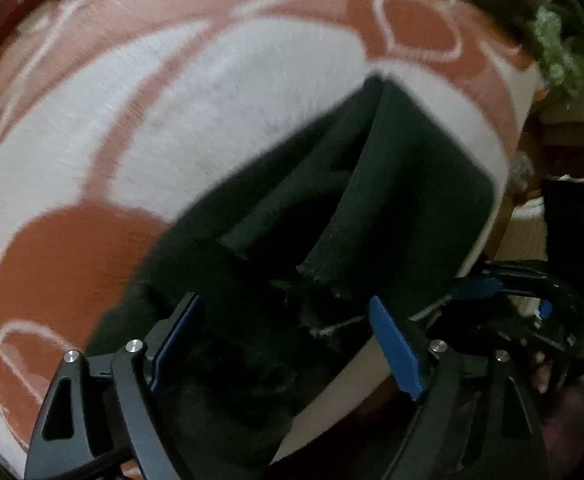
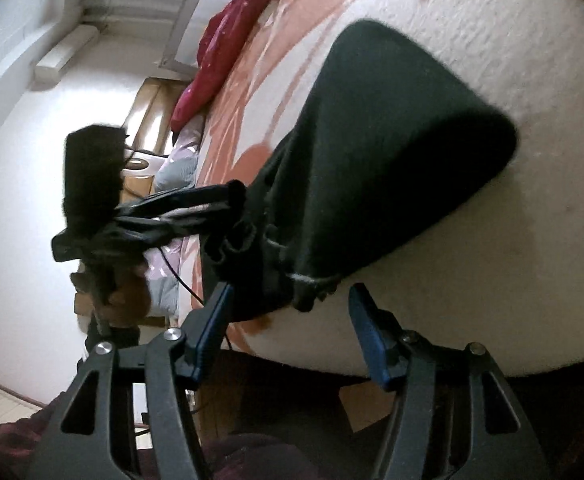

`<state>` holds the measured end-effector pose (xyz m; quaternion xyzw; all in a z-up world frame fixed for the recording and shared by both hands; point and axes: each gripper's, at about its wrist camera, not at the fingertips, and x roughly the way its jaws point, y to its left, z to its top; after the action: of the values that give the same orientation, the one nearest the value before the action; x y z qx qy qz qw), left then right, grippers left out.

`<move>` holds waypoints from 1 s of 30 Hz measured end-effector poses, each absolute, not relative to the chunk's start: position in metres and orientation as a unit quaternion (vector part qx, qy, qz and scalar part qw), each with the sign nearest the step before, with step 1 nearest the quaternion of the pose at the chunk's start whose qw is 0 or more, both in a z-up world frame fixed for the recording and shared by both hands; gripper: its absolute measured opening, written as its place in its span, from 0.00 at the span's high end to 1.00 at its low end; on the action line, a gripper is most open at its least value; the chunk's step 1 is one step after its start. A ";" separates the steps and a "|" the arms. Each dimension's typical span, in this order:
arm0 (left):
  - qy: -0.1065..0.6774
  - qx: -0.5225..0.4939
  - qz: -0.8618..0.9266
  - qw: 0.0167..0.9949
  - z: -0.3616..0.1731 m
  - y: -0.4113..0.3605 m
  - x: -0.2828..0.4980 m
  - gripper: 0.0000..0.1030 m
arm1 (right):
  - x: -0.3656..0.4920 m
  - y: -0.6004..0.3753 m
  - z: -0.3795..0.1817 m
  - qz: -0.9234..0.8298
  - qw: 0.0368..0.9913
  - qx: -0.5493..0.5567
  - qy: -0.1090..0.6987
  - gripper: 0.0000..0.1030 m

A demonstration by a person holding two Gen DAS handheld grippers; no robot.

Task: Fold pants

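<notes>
Black pants (image 1: 332, 200) lie folded on a bed with a coral-and-white blanket (image 1: 171, 120). In the left wrist view my left gripper (image 1: 287, 340) hangs open over the waist end, and its blue pads (image 1: 396, 352) stand wide apart, clear of the cloth. The right gripper (image 1: 488, 300) shows at the right edge of the bed. In the right wrist view the pants (image 2: 392, 140) stretch away from my open right gripper (image 2: 289, 320). A white drawstring (image 2: 304, 279) at the waistband lies just ahead of its pads. The left gripper (image 2: 239, 212) stands over the waist on the left.
A dark red quilt (image 2: 219, 40) lies bunched along the far side of the bed. Patterned pillows (image 2: 175, 160) and wooden furniture (image 2: 151, 100) stand by the white wall. A green fuzzy thing (image 1: 552, 40) sits past the blanket's corner. The bed edge (image 2: 412, 364) runs just under my right gripper.
</notes>
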<state>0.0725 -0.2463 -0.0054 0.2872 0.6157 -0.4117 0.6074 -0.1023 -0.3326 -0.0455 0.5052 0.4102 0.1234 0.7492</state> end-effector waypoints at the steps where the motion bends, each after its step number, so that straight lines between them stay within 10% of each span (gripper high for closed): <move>1: 0.627 0.279 -0.413 0.599 -0.012 -0.250 0.073 0.19 | -0.098 -0.332 -0.049 0.121 0.750 0.504 0.412 0.40; 7: 0.649 0.233 -0.402 0.603 -0.028 -0.262 0.074 0.25 | -0.094 -0.336 -0.052 0.124 0.750 0.510 0.402 0.68; 11: 0.647 0.204 -0.409 0.611 -0.018 -0.261 0.079 0.78 | -0.087 -0.332 -0.050 0.119 0.751 0.502 0.412 0.87; 23: 0.630 0.259 -0.331 0.653 -0.026 -0.249 0.111 0.75 | -0.027 -0.296 -0.066 0.147 0.727 0.488 0.461 0.93; 28: 0.636 0.230 -0.358 0.644 0.006 -0.222 0.123 0.64 | -0.044 -0.302 -0.048 0.164 0.732 0.497 0.437 0.79; 30: 0.628 0.228 -0.366 0.647 0.023 -0.206 0.130 0.54 | -0.058 -0.309 -0.036 0.147 0.745 0.484 0.434 0.44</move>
<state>0.1295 -0.2062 0.0226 0.2276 0.6284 -0.3662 0.6474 -0.0578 -0.3086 -0.0365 0.4840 0.4342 0.1474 0.7453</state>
